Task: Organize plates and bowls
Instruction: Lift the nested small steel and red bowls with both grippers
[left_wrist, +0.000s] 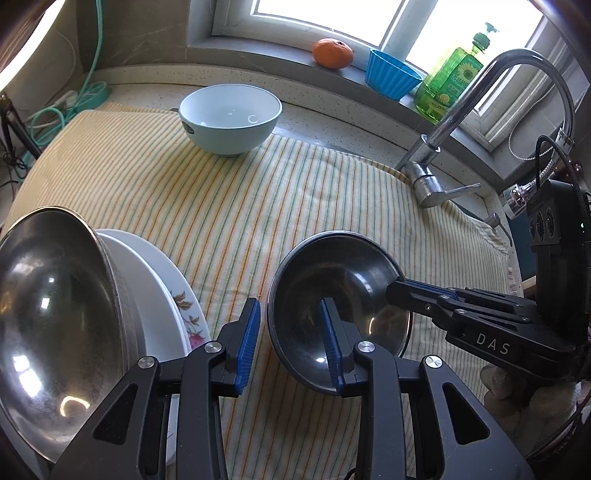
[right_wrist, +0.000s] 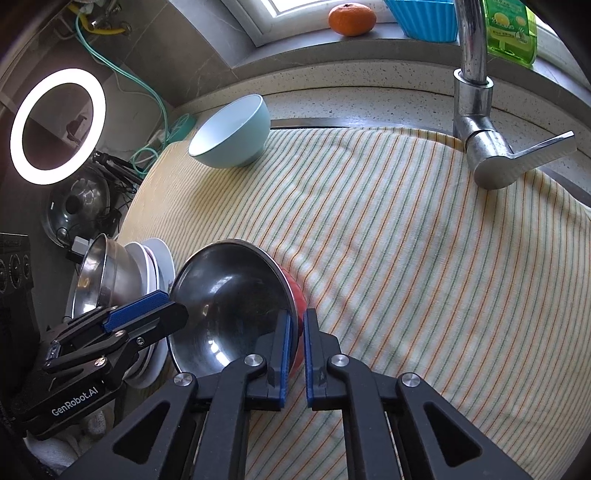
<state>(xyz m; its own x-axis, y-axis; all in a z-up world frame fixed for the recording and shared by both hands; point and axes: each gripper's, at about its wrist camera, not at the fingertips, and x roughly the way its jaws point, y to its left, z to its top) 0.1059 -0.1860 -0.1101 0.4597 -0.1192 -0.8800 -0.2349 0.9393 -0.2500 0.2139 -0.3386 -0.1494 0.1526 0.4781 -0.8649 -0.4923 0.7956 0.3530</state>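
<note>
A small steel bowl (left_wrist: 325, 273) with a red outer wall (right_wrist: 297, 295) is tipped up over the striped cloth. My right gripper (right_wrist: 296, 339) is shut on its right rim, and its fingers (left_wrist: 410, 291) reach in from the right. My left gripper (left_wrist: 290, 343) is open and straddles the bowl's left rim, one pad inside and one outside, with neither pressing. In the right wrist view the left gripper (right_wrist: 166, 306) comes in from the left. A large steel bowl (left_wrist: 55, 332) rests on white plates (left_wrist: 147, 280), the lowest of them floral. A pale blue bowl (left_wrist: 229, 118) stands upright at the back.
A yellow striped cloth (left_wrist: 295, 192) covers the counter. A chrome faucet (left_wrist: 428, 177) stands at the right. On the windowsill are an orange (left_wrist: 332, 53), a blue cup (left_wrist: 391, 75) and a green soap bottle (left_wrist: 450, 81). A ring light (right_wrist: 18, 125) and a pot lid (right_wrist: 77, 206) are at the left.
</note>
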